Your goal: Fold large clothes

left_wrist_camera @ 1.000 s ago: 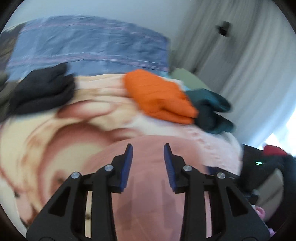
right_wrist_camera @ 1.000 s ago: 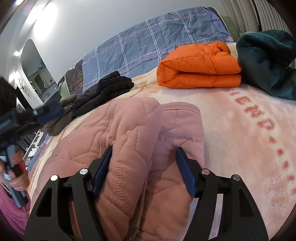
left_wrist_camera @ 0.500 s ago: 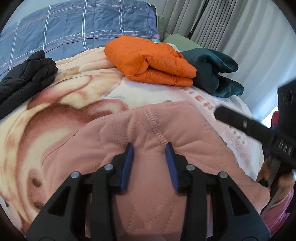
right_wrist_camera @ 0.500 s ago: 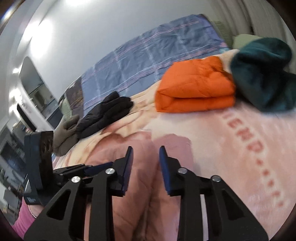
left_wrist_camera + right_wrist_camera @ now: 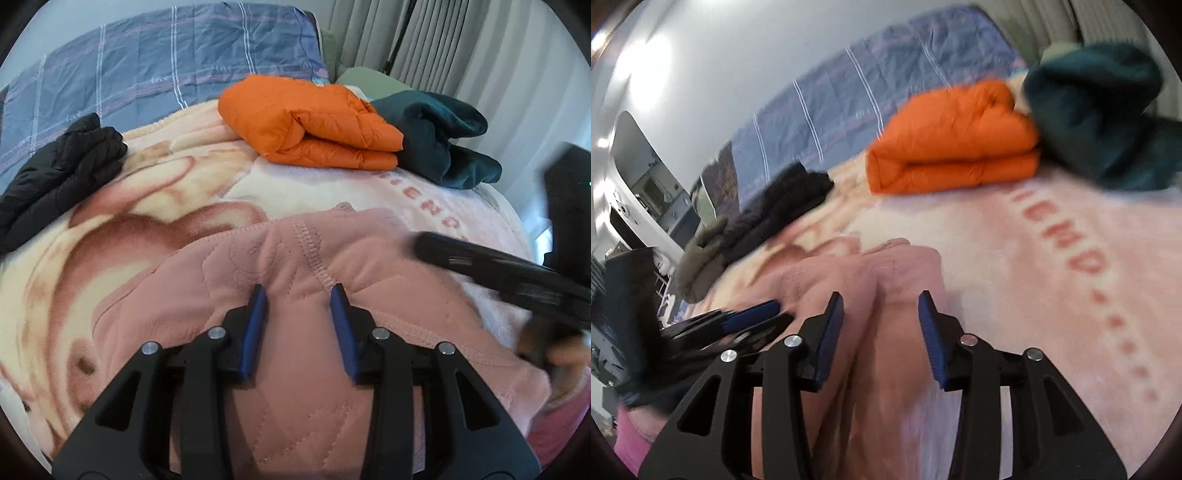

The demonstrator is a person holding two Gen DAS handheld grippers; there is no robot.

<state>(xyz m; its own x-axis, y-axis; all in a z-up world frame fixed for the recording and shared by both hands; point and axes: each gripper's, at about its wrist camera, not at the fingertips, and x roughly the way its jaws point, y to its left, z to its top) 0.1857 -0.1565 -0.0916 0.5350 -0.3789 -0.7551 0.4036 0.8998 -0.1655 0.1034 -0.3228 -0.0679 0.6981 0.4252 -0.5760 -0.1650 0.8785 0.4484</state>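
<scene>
Left wrist view: left gripper (image 5: 298,291) resting released on pink garment (image 5: 303,369) at bed's (image 5: 92,221) near edge | right gripper (image 5: 881,297) opening, seemingly straddling pink fold, blurred.

A bed (image 5: 110,229) fills most of both views, covered by a plush blanket (image 5: 1052,266) in cream and pink with brown shapes and a line of reddish letters. At its far end lies a blue plaid quilt (image 5: 166,70), crossed by pale stripes. Behind the bed's far corner hang grey pleated curtains (image 5: 461,55); daylight shows at their edge (image 5: 541,236) in the left wrist view. A plain white wall (image 5: 738,66) rises behind the quilt, with bright patches of light on it. In the right wrist view, an arched opening (image 5: 646,177) at the left gives onto another room holding blurred furniture.
</scene>
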